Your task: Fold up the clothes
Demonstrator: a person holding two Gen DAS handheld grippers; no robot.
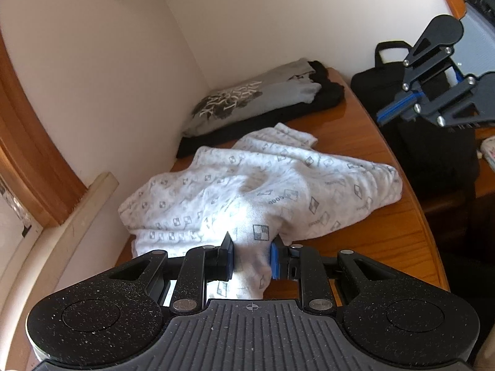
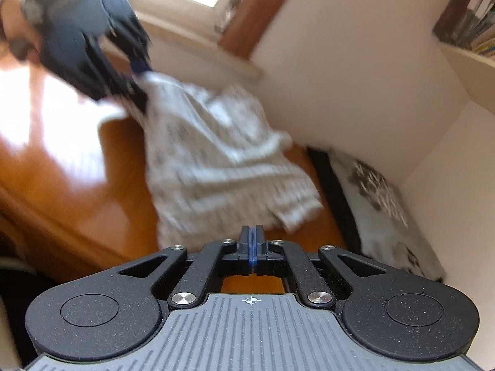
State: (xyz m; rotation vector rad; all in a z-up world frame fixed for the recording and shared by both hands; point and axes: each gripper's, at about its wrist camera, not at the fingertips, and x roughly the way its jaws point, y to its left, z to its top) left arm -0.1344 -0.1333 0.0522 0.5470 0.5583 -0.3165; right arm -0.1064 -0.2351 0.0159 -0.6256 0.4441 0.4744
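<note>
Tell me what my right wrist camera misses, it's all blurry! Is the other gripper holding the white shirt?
Observer: Yes. The left gripper pinches a bunch of the white patterned garment between its blue pads.
Operator: Where's my gripper?
Observer: The right gripper hangs in the air off to the right, touching no cloth.
Operator: What's behind it?
Observer: A black bag with handles stands beyond the wooden table.

On the table (image 1: pixel 355 142), the loose garment (image 1: pixel 247 179) lies before the folded stack (image 1: pixel 260 102); a bag (image 1: pixel 433 154) stands right of the stack.
</note>
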